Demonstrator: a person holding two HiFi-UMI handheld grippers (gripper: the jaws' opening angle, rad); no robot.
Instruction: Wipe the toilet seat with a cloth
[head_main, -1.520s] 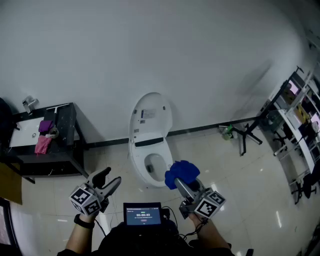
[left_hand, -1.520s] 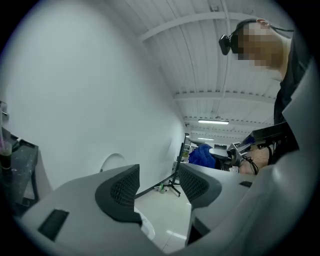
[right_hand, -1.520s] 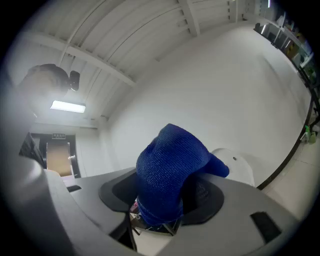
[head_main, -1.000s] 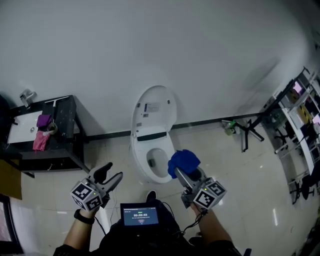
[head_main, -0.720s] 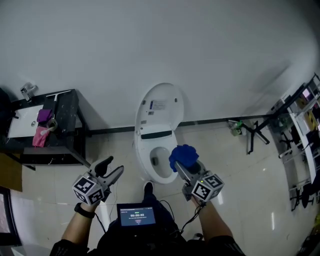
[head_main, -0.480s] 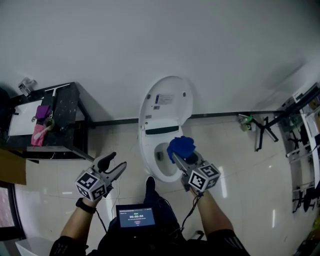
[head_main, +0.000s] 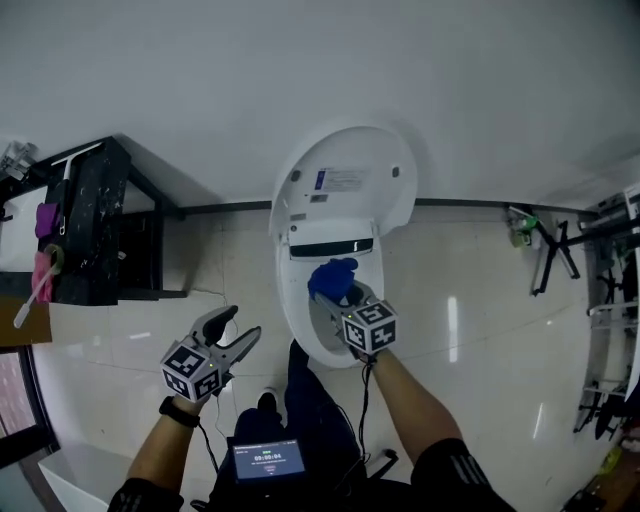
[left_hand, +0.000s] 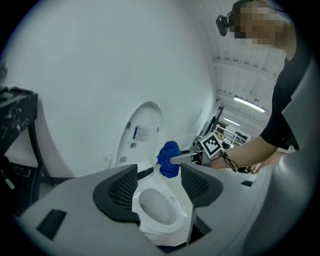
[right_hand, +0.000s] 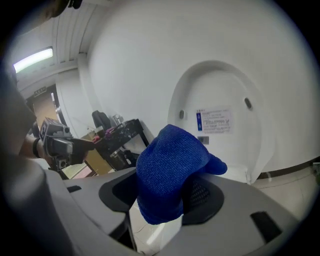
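The white toilet has its lid (head_main: 348, 180) raised against the wall and its seat (head_main: 292, 312) down around the bowl. My right gripper (head_main: 336, 291) is shut on a bunched blue cloth (head_main: 329, 277), held over the rear of the bowl just below the hinge. Whether the cloth touches the seat I cannot tell. In the right gripper view the blue cloth (right_hand: 170, 172) fills the jaws and hides the seat. My left gripper (head_main: 238, 333) hangs open and empty to the left of the toilet. Between its jaws, the left gripper view shows the bowl (left_hand: 156, 206) and cloth (left_hand: 168, 159).
A black washstand (head_main: 92, 230) with a pink cloth (head_main: 41, 276) stands at the left wall. A tablet (head_main: 265, 460) hangs at the person's chest, and a leg (head_main: 300, 385) is close to the toilet's front. Metal racks (head_main: 612, 300) line the right side.
The person has stepped up to the toilet, which now looks larger. My right gripper carried the blue cloth forward over the rear of the bowl. The left gripper stayed open at the left.
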